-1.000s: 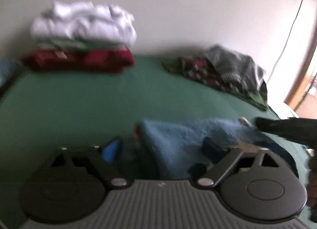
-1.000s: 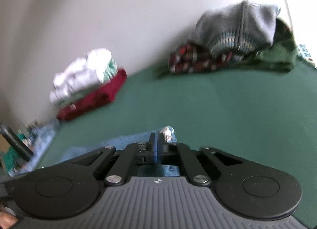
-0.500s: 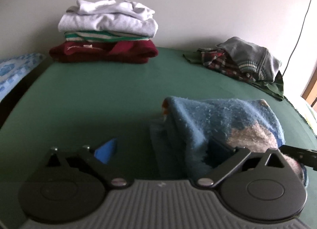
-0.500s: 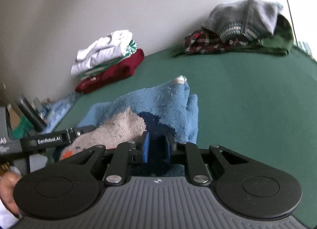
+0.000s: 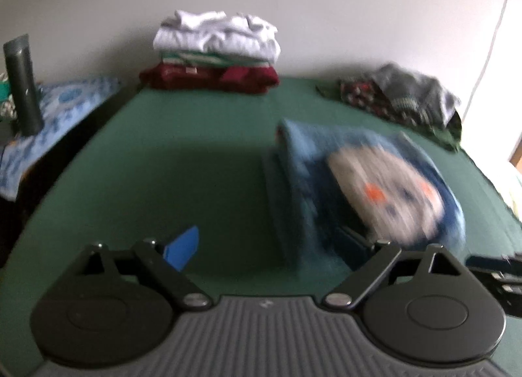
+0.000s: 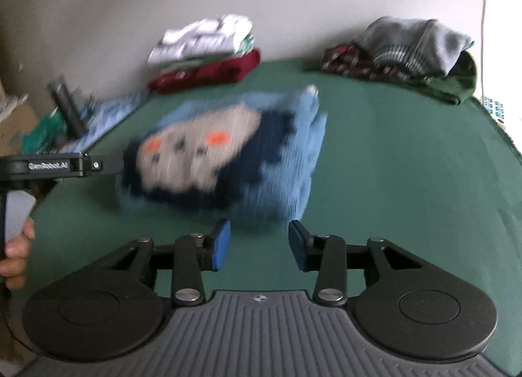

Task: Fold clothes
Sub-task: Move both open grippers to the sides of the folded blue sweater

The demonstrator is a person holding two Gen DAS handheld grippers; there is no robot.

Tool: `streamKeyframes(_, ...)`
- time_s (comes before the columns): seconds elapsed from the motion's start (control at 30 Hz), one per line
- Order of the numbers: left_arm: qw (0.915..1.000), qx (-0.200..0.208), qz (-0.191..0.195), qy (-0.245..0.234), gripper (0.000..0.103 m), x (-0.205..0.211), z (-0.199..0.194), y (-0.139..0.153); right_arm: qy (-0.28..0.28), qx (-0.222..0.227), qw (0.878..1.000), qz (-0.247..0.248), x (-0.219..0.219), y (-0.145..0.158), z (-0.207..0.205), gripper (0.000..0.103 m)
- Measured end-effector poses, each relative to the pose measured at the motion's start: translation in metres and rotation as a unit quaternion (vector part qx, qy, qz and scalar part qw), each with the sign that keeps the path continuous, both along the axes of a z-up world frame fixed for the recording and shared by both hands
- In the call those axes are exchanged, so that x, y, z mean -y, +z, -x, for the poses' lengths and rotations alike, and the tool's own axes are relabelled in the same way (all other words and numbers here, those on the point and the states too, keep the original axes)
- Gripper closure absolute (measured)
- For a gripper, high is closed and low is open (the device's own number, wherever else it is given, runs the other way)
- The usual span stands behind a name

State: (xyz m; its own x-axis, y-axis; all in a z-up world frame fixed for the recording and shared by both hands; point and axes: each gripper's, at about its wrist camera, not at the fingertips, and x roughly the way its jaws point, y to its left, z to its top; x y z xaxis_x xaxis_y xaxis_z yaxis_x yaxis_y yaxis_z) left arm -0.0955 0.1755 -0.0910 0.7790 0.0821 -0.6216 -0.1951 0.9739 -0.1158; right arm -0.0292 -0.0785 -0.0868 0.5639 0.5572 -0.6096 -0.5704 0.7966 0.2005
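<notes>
- Green bed surface [image 6: 407,165] fills the middle of both views; its right edge curves away at the right of the frame, and bare green lies lower right
- Folded blue sweater [image 6: 228,155] lies at frame centre of the right view, blurred, its near edge just beyond the pads
- Folded clothes stack [image 5: 215,54] sits upper centre against the wall; unfolded pile [image 6: 407,47] upper right
- Right gripper [image 6: 259,245] is spread, holding nothing
- Left gripper [image 5: 270,246] is spread wide, its right finger against the sweater's edge
</notes>
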Motion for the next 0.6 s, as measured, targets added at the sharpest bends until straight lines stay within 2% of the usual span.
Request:
streamKeyframes(0.07, 0.9997, -0.014, -0.017, -0.007, 0.012, 0.018, 0.01, 0.0, 0.007, -0.003, 1.0, 0.007, 0.003, -0.003, 0.005, 0.061)
streamKeyframes(0.13, 0.9984, -0.032, -0.044, -0.012, 0.004, 0.035, 0.014, 0.002, 0.002, -0.005, 1.0, 0.013, 0.006, -0.005, 0.006, 0.061)
streamKeyframes(0.2, 0.9967, -0.047, -0.065, -0.015, 0.003, 0.049, 0.019, 0.004, -0.004, -0.012, 1.0, 0.015, 0.009, -0.007, 0.008, 0.058)
streamKeyframes(0.33, 0.9946, -0.079, -0.068, -0.004, 0.001, 0.055, 0.013, 0.016, -0.02, -0.037, 0.999, 0.001, 0.014, -0.016, 0.008, 0.052)
streamKeyframes(0.43, 0.9931, -0.089, -0.076, 0.006, 0.001, 0.056, 0.007, 0.022, -0.022, -0.036, 0.999, -0.002, 0.015, -0.014, 0.011, 0.03)
streamKeyframes(0.6, 0.9918, -0.093, -0.088, -0.001, 0.001, 0.056, -0.01, 0.025, -0.024, -0.055, 0.998, -0.027, 0.02, -0.017, 0.008, 0.03)
